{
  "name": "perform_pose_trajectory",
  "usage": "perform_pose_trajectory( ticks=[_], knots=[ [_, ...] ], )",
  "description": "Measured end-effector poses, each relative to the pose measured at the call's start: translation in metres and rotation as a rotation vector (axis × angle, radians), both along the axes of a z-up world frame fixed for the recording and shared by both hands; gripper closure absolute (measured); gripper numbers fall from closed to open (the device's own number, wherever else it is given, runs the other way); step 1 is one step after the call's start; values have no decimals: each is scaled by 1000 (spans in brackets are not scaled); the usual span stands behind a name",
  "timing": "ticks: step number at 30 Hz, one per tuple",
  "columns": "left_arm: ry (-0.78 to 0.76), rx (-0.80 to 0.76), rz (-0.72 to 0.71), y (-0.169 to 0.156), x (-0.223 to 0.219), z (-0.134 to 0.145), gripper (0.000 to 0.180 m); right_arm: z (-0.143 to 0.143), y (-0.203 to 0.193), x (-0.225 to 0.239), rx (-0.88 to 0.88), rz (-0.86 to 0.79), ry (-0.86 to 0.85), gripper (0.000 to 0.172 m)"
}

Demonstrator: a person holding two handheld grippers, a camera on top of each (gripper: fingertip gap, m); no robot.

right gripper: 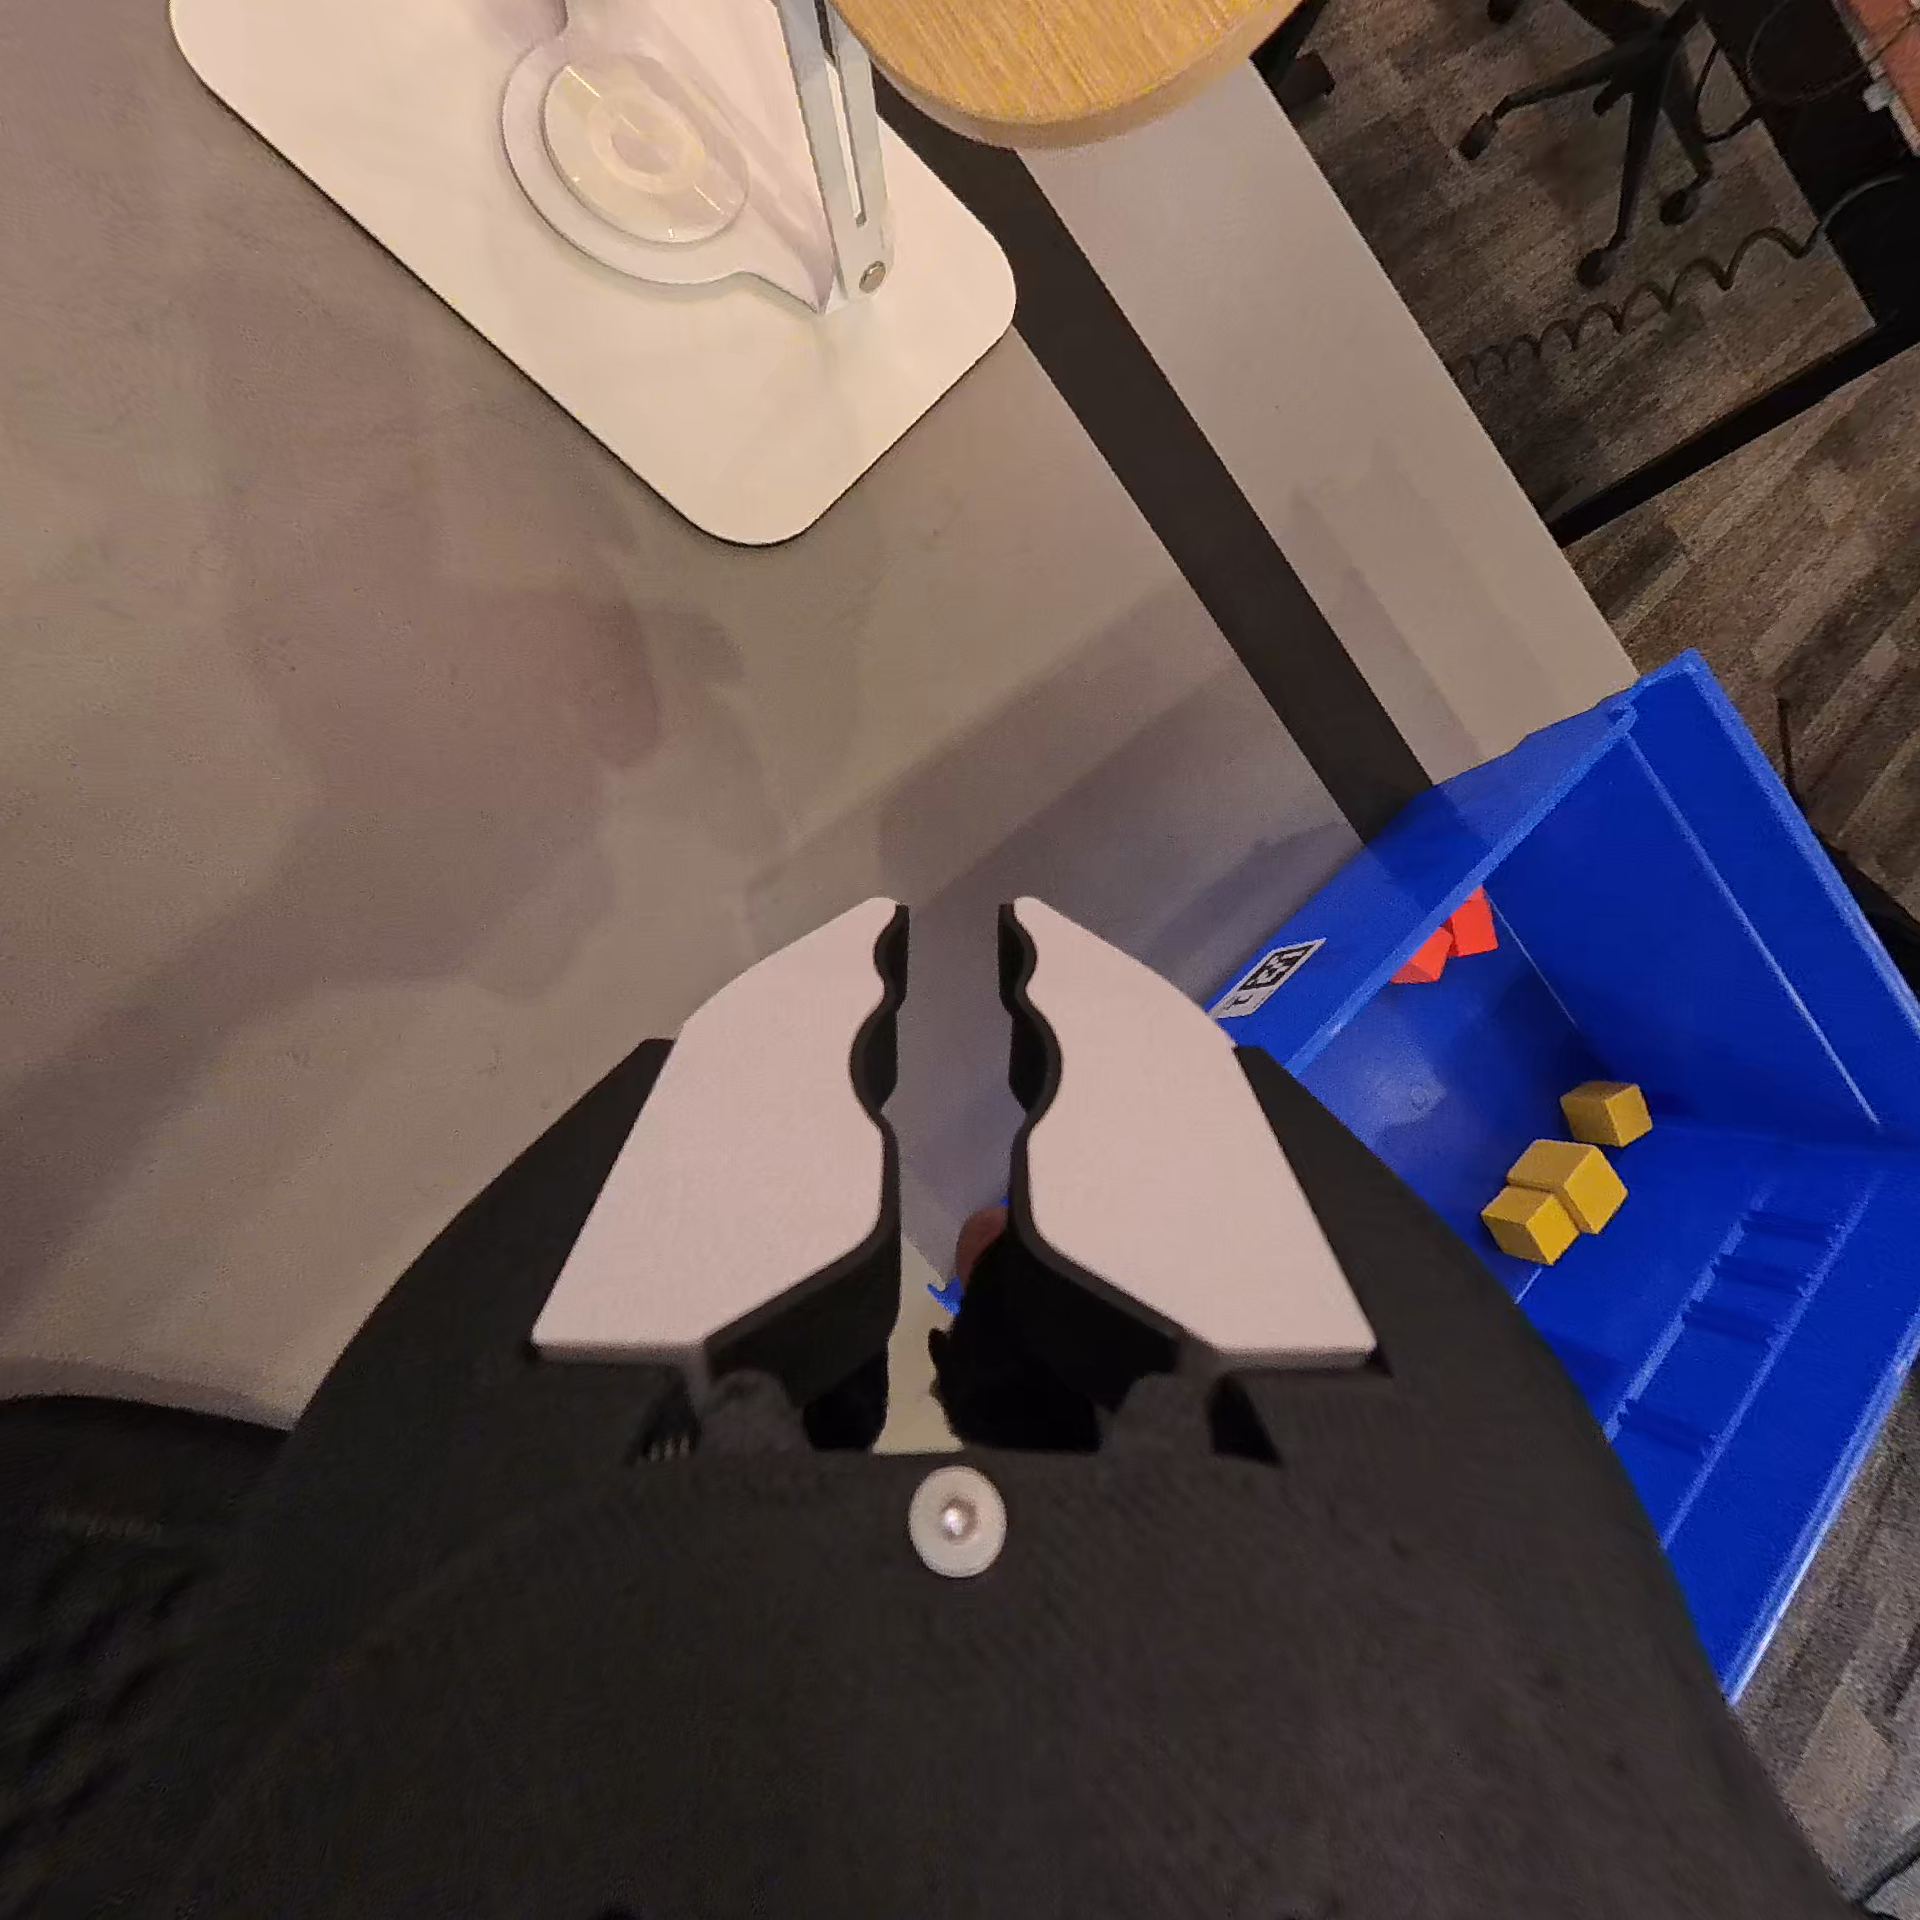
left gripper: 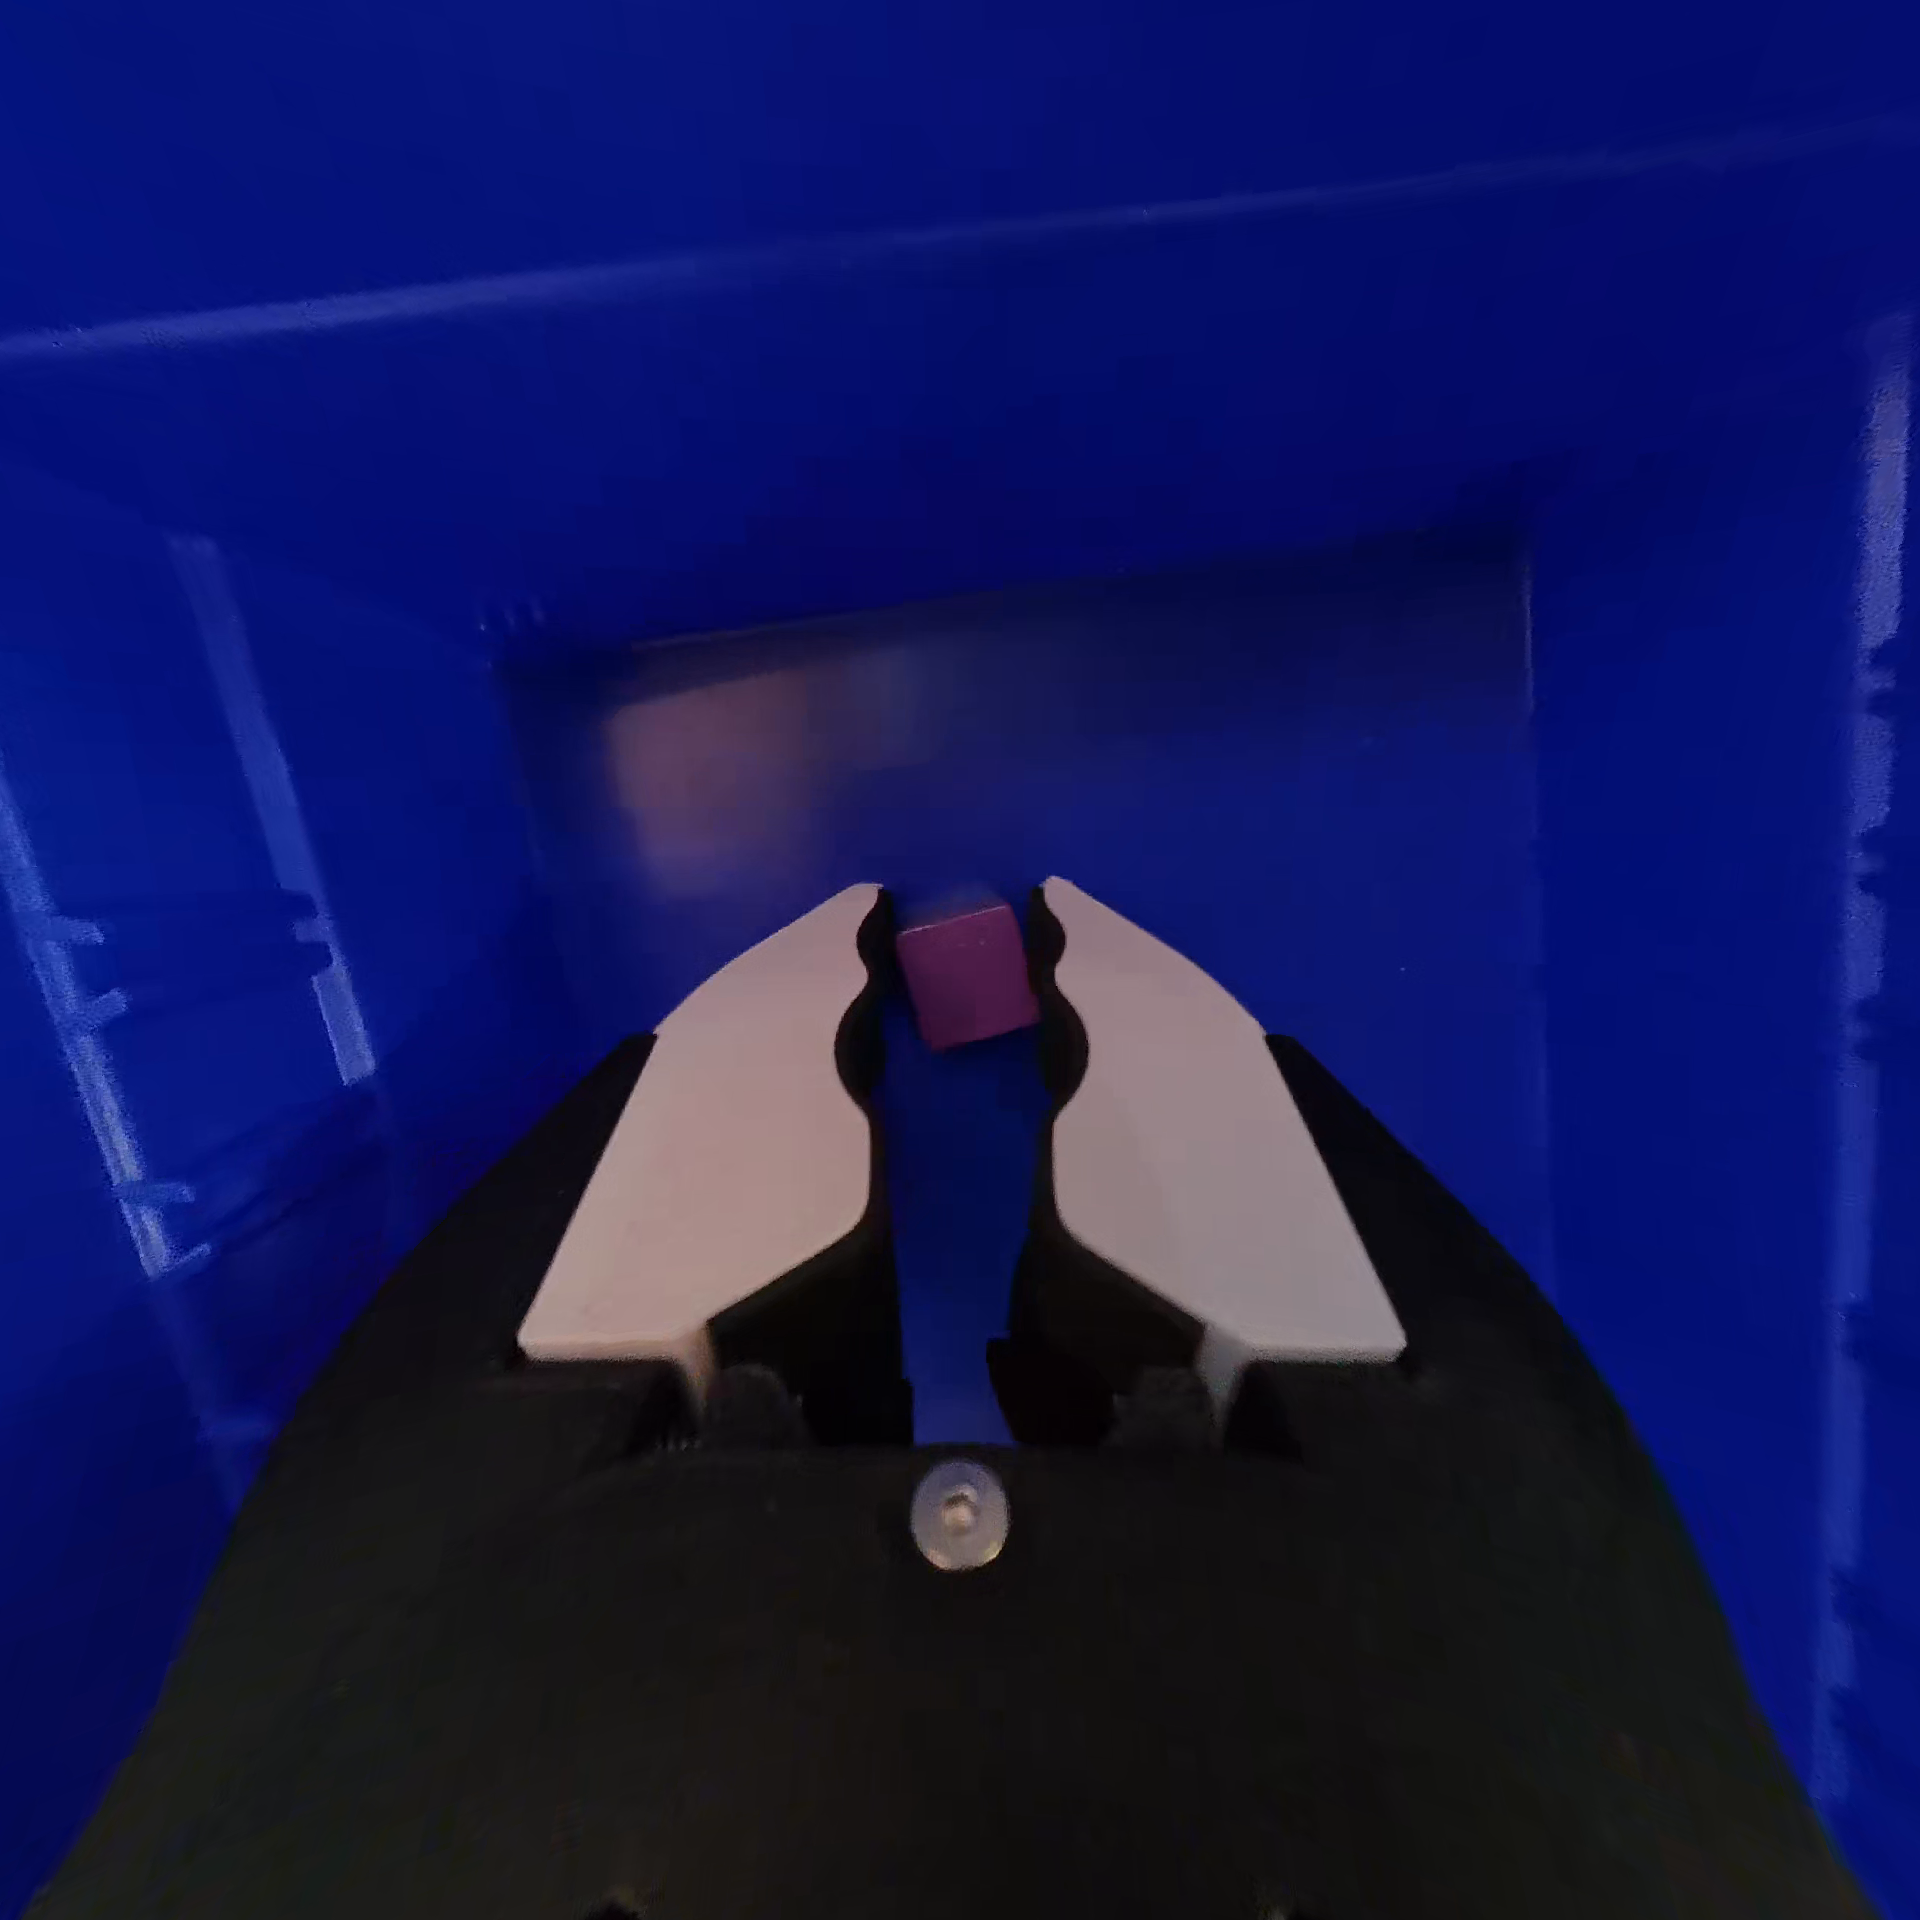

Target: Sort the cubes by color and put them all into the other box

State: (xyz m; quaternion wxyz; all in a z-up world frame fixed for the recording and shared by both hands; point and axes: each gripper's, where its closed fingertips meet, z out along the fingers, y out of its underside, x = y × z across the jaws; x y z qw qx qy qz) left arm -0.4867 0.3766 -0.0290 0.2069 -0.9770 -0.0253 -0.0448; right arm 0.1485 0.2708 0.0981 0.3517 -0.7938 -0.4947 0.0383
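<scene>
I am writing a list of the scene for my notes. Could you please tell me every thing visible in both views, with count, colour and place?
Purple cube: one, between the left fingers, inside a blue box.
Blue box: one, fills the left view.
Second blue box: one, right side of the right view.
Yellow cubes: three, inside that box.
Red cubes: at least two, far corner of that box.
Table: one, grey.
White mat: one, on the table.
Clear object: one, on the mat.
Left hand-held gripper: around the purple cube; contact unclear.
Right hand-held gripper: empty, above the table.
</scene>
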Motion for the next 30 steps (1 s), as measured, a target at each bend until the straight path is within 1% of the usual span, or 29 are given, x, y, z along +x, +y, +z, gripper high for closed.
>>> perform_pose_trajectory(
  ticks=[4, 8, 11, 14, 17, 18, 20, 21, 24, 26, 27, 30],
  knots=[
    [-48, 39, -3, -3, 6, 6, 156, 8, -2, -8, 23, 19, 27, 155],
    [-159, 154, -29, -11, 24, 30, 156, 27, -8, -31, 80, 72, 98, 154],
    [-306, 266, -40, -21, 45, 56, 156, 45, -18, -64, 129, 154, 173, 153],
    [-427, 361, -64, -34, 62, 79, 156, 62, -33, -109, 162, 255, 264, 152],
    [-596, 468, -98, -48, 86, 107, 157, 70, -46, -157, 175, 337, 325, 146],
    [-653, 499, -114, -54, 96, 118, 157, 73, -50, -174, 191, 362, 347, 145],
    [-749, 563, -155, -69, 118, 143, 157, 80, -59, -211, 215, 409, 399, 134],
    [-797, 584, -178, -78, 131, 155, 157, 84, -61, -229, 239, 422, 431, 132],
    [-971, 640, -271, -108, 182, 194, 157, 91, -68, -285, 279, 465, 511, 123],
    [-1079, 666, -339, -129, 217, 219, 157, 92, -67, -313, 323, 488, 529, 116],
    [-1127, 665, -377, -140, 234, 229, 157, 94, -66, -324, 349, 500, 529, 114],
    [-1211, 644, -459, -166, 275, 245, 157, 111, -67, -341, 425, 546, 585, 119]
  ],
)
